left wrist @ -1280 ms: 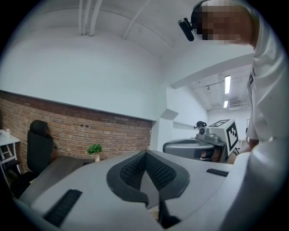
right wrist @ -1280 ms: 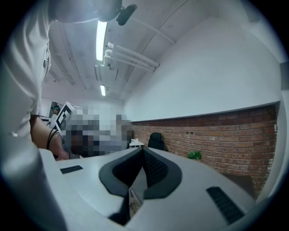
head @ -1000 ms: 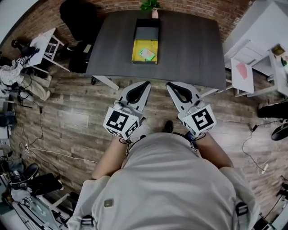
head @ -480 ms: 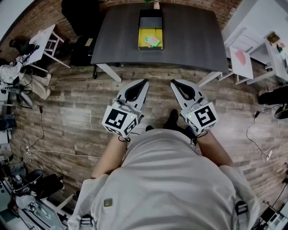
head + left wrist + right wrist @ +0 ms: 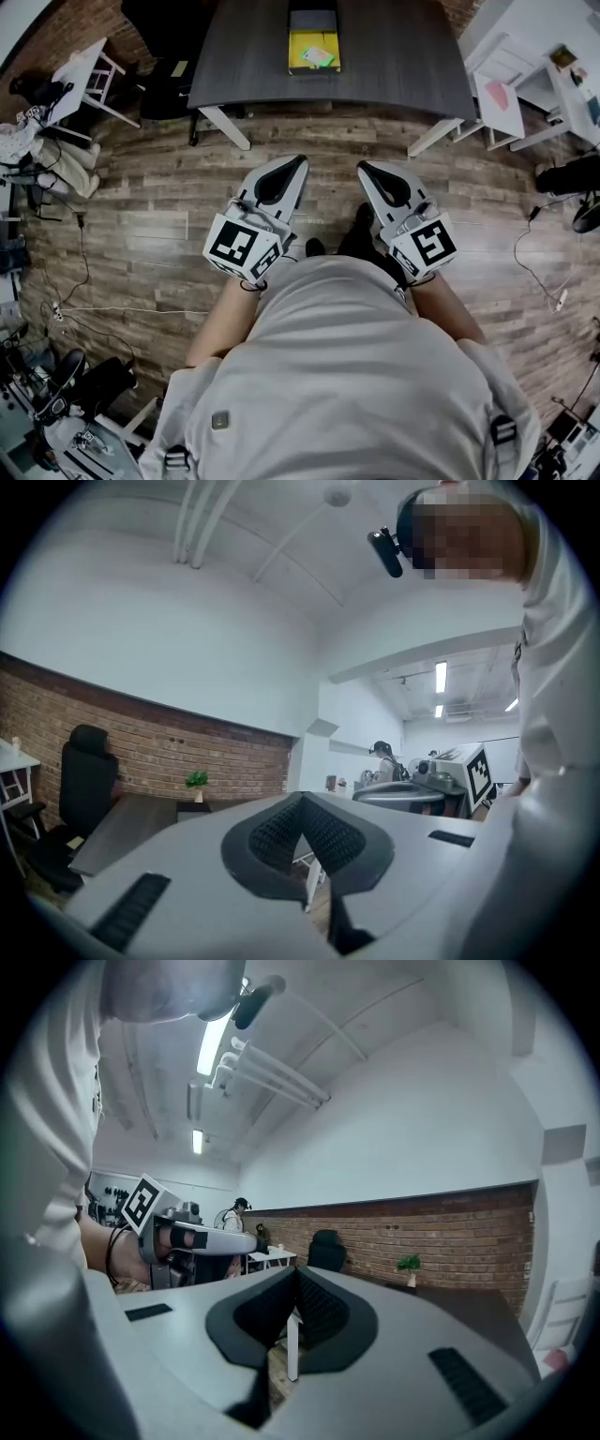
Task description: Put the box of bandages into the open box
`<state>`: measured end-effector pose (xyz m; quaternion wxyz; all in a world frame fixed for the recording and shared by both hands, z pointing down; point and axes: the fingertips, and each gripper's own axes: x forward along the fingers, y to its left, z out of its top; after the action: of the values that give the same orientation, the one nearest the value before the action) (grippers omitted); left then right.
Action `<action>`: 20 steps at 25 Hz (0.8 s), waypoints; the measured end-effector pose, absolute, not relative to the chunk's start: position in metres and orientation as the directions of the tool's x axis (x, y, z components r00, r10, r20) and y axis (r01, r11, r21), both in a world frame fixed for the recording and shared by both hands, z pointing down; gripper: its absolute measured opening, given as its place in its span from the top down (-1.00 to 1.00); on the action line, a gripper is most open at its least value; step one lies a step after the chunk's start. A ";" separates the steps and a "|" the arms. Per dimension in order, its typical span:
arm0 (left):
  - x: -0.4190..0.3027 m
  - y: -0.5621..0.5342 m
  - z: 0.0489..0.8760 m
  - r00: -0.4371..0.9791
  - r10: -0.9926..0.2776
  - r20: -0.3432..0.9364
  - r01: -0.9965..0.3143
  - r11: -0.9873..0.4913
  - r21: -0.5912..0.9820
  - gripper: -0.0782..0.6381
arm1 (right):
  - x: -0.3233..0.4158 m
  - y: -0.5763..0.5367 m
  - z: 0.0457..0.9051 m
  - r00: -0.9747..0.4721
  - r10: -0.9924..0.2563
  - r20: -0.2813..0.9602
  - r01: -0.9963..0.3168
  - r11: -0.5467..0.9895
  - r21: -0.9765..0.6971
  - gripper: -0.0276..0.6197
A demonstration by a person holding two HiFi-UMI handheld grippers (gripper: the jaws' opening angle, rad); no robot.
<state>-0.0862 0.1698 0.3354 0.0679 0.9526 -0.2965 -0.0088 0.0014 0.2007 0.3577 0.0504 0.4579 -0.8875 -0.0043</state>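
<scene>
The open box (image 5: pixel 302 42), yellow inside with a dark flap, stands on the dark table (image 5: pixel 394 56) at the top of the head view. A small green box of bandages (image 5: pixel 320 58) lies inside it. Both grippers are held side by side over the wooden floor, well short of the table and pointing toward it. My left gripper (image 5: pixel 300 159) has its jaws together with nothing between them, as its own view (image 5: pixel 302 797) also shows. My right gripper (image 5: pixel 362 167) is likewise shut and empty (image 5: pixel 296 1269).
A black office chair (image 5: pixel 155 23) stands at the table's left end, with a white stool (image 5: pixel 80 84) further left. White side tables (image 5: pixel 497 94) stand to the right. Cables (image 5: pixel 84 309) trail over the floor at left. A potted plant (image 5: pixel 197 780) sits at the table's far edge.
The table and its box have slid toward the top of the head view as I back away from it. Both grippers came along, staying shut and empty.
</scene>
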 end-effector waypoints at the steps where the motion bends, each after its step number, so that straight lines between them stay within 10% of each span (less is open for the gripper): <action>1: -0.087 0.173 0.333 0.825 -0.565 0.022 -0.562 -0.816 0.135 0.74 | 0.000 0.205 0.357 -0.574 -0.815 0.084 -0.814 0.579 0.056 0.85; 20: -0.076 0.177 0.329 0.844 -0.536 -0.006 -0.530 -0.837 0.134 0.74 | 0.011 0.213 0.346 -0.557 -0.827 0.075 -0.824 0.561 0.075 0.85</action>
<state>-0.0765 0.1766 0.3293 0.0635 0.9582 -0.2781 -0.0213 0.0105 0.2132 0.3456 0.0508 0.4681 -0.8821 -0.0158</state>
